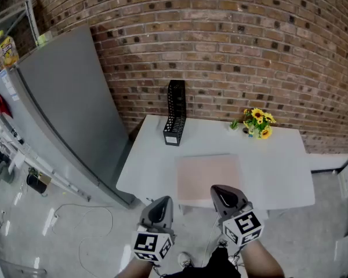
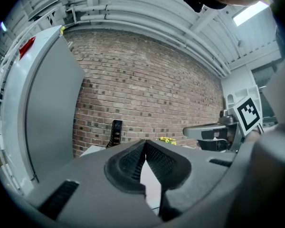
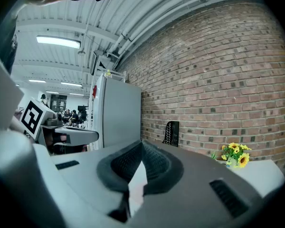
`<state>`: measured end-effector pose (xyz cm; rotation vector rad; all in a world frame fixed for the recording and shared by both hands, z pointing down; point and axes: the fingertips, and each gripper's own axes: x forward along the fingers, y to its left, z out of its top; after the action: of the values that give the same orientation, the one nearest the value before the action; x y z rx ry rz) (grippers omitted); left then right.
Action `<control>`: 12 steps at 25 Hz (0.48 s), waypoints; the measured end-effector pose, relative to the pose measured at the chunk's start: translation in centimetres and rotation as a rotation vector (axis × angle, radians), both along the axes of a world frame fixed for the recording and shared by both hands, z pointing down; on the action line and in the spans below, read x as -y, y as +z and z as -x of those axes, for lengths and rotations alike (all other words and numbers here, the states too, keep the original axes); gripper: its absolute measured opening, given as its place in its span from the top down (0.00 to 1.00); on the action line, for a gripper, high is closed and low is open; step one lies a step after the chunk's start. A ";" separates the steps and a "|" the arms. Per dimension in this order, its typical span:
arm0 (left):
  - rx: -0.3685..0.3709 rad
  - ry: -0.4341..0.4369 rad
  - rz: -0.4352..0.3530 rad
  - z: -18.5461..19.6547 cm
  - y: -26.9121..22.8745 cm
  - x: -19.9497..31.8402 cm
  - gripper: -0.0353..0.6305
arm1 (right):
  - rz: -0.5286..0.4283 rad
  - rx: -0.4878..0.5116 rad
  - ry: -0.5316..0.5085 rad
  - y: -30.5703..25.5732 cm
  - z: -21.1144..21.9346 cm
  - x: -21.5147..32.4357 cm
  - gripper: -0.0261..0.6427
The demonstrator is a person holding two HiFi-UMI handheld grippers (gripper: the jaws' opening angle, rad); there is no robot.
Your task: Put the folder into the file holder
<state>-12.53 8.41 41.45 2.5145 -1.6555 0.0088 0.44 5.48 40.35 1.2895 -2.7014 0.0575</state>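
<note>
Head view, read from the left: a tall grey cabinet (image 1: 64,114) stands at 9 o'clock beside the white table (image 1: 278,172). The left gripper (image 1: 160,202) hangs off the table's near edge with its jaws pressed together on nothing, which the left gripper view confirms, the ribbed pads (image 2: 133,161) meeting at their tips. Next comes the black mesh file holder (image 1: 175,113), upright at the table's back left by the brick wall, at about 11 o'clock from the folder. The pale pink folder (image 1: 210,175) lies flat in the middle of the near side, its front edge close to the table's rim. Just right of that, the right gripper (image 1: 224,192) hovers over the folder's near edge at 6 o'clock, likewise fully closed and empty. A small bunch of yellow flowers (image 1: 258,122) sits at 1 o'clock from the folder. The step in hand looks like the reach for the folder, and it should go best if one gripper opens first and then comes in low and level at the near edge. A flat folder gives the jaws little to bite on from above. Once pinched, it probably needs turning upright before it heads toward 11 o'clock. The mesh holder looks light and may slide or tip, so the free gripper would be well used steadying it.
</note>
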 end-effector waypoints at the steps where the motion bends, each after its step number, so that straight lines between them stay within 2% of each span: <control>1: -0.001 0.000 0.000 0.0 0.0 -0.1 0.94 | -0.001 0.000 -0.002 0.0 0.0 -0.1 0.96; 12: -0.001 0.003 -0.003 0.2 -0.1 -0.7 0.94 | -0.016 0.026 -0.010 -0.6 0.3 -0.8 0.96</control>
<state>-12.71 9.08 41.37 2.5192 -1.6521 0.0054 0.11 6.24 39.75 1.2878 -2.7355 0.0525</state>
